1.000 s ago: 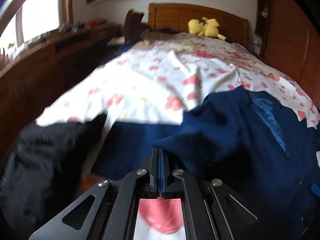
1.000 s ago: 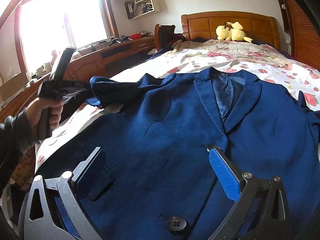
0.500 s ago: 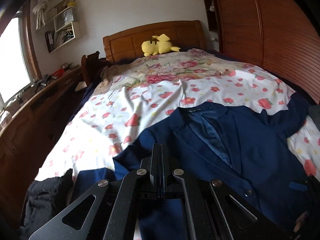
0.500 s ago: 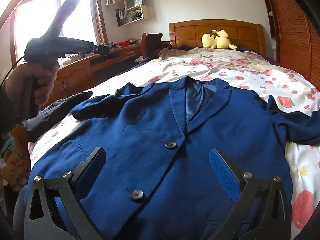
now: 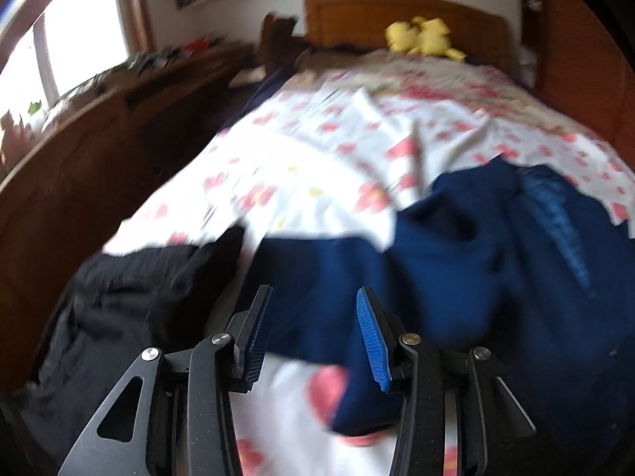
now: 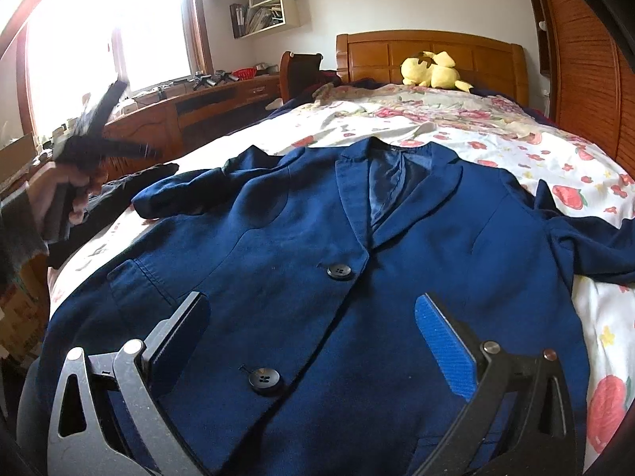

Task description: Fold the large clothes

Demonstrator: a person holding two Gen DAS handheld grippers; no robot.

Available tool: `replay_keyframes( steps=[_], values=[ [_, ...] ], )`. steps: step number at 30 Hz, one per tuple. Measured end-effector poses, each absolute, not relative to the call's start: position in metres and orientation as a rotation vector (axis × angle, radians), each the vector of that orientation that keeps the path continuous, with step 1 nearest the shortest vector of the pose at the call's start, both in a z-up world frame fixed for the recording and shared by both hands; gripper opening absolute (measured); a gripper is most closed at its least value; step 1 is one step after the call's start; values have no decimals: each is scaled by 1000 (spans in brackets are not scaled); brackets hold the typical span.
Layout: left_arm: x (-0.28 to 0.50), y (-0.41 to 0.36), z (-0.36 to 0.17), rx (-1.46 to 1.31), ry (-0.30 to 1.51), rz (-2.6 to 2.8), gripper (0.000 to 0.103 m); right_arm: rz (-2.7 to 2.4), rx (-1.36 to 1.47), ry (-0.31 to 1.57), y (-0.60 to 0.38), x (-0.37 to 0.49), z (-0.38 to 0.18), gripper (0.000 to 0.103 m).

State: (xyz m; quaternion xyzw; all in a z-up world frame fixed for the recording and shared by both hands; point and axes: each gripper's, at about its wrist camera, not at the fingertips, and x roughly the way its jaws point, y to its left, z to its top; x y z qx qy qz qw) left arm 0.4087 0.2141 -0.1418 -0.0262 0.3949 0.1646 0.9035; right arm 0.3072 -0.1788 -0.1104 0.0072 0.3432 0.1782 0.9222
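A navy blue blazer (image 6: 317, 246) lies face up on the floral bedsheet (image 6: 496, 146), collar toward the headboard, with two black buttons showing. Its left sleeve (image 5: 329, 277) stretches out to the side in the blurred left wrist view. My left gripper (image 5: 313, 297) is open just above that sleeve, holding nothing; it also shows in the right wrist view (image 6: 99, 146), held in a hand at the left. My right gripper (image 6: 309, 317) is open and empty over the blazer's lower front. The right sleeve (image 6: 587, 242) lies bunched at the right.
A black garment (image 5: 119, 301) lies at the bed's left edge. A yellow plush toy (image 6: 432, 71) sits by the wooden headboard (image 6: 428, 47). A wooden desk (image 6: 190, 115) runs under the window at left. A slatted wooden wall (image 6: 587, 63) is at right.
My left gripper has opened and let go of the sleeve, swinging down to the bed's left edge. My right gripper has drawn back slightly, staying open.
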Motion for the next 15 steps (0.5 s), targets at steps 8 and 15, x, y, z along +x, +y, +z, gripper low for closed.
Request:
replay_keyframes(
  steps=[8,15],
  values=[
    [429,258,-201,-225,926,348,47,375,19,722,-175,311,-114,103],
    [439,256,-203,-291,914,394,56,378,28,726,-176,311,-115,103]
  ],
)
